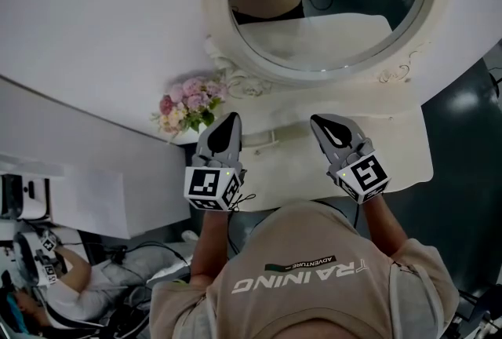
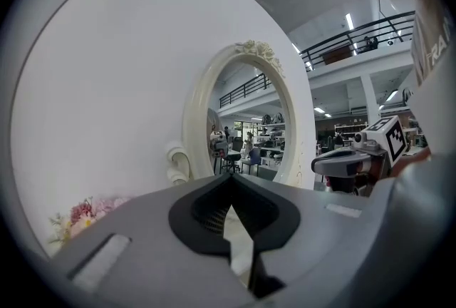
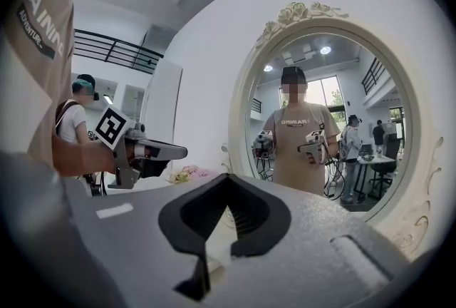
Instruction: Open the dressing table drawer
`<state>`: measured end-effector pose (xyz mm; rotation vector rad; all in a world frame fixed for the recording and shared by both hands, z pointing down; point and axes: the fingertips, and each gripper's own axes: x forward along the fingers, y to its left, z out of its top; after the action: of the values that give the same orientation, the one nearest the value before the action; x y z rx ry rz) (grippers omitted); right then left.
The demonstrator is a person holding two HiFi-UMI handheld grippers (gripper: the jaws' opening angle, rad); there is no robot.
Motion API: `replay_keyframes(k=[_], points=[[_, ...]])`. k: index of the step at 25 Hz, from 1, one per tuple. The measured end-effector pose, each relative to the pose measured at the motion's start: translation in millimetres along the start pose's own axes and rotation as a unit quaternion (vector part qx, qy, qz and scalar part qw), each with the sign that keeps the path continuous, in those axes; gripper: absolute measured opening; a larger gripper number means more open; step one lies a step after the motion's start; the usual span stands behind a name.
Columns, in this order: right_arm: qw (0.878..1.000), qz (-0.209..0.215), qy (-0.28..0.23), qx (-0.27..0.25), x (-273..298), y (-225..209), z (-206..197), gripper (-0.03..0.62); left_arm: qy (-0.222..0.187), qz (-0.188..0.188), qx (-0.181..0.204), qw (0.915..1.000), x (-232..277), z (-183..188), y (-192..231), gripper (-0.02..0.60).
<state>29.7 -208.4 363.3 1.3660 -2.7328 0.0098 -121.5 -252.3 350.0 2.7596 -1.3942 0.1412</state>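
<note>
Drawer: not in view, probably under the dressing table's (image 1: 404, 161) front edge. Left gripper (image 1: 229, 119) and right gripper (image 1: 317, 122) are both pressed together and empty, held level toward the mirror (image 1: 416, 55). Looks like staging, no contact yet.

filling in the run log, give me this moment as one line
left hand-held gripper: shut, empty | right hand-held gripper: shut, empty | both at dressing table, facing mirror | drawer: not held
</note>
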Motion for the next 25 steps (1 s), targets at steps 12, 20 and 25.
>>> replay_keyframes(k=[12, 20, 25], points=[[1.0, 0.006, 0.017, -0.003, 1.9, 3.9, -10.8, 0.002, 0.018, 0.007, 0.003, 0.9998, -7.6, -15.7, -1.2, 0.018], [1.0, 0.009, 0.018, 0.006, 5.5, 7.0, -13.9, 0.002, 0.025, 0.01, -0.003, 0.9996, -11.9, -19.5, 6.4, 0.018], [1.0, 0.012, 0.02, 0.005, 7.5, 11.6, -17.7, 0.002, 0.023, 0.014, -0.006, 0.9996, -14.3, -20.4, 9.6, 0.018]])
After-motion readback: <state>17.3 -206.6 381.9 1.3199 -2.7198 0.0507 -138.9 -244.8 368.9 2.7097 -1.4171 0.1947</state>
